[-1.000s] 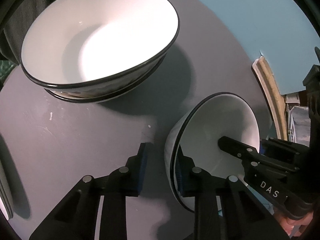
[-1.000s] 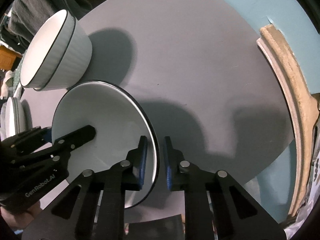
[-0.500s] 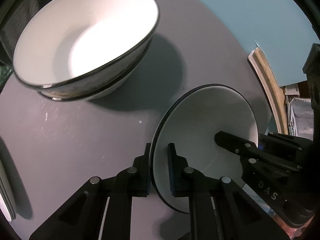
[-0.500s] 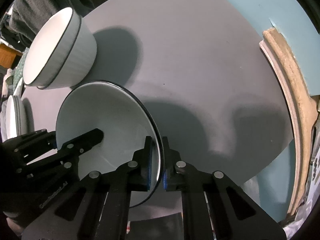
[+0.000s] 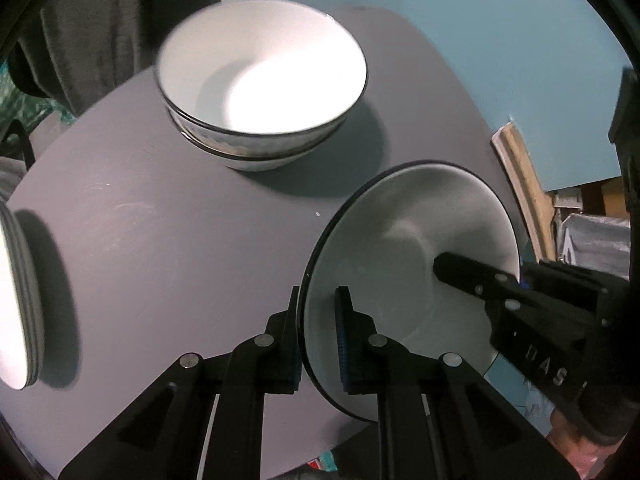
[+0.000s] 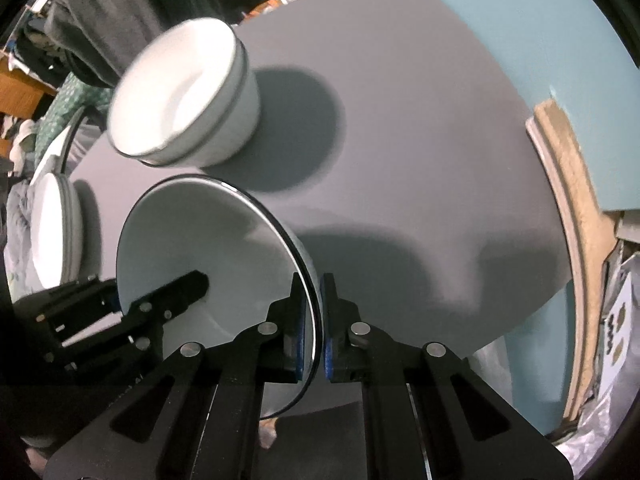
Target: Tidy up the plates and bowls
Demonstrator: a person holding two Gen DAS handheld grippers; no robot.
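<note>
Nearest, both claws pinched the same white bowl [image 5: 404,280] w/ thin dark rim, on opposite sides of that rim. L claw [image 5: 318,336] had its blue pads pressed on the rim, one finger inside the bowl, one outside; its jaws had just closed down onto it. R claw [image 6: 316,320] did likewise on the far side, jaws also freshly closed on the rim, and showed in the left wrist view as a black finger reaching into the bowl. Bowl was tilted, held between the two claws above the gray round table [image 5: 160,248]; whether it touched the table I couldn't tell. Further back on the table sat two nested white bowls [image 5: 262,80], upright, well apart from the held one. At the table's left edge stood a stack of white plates [image 5: 16,300], partly cut off by the frame. Beyond the table: teal wall [image 5: 480,40] and dark gray cloth [image 5: 100,32] hanging at left.
</note>
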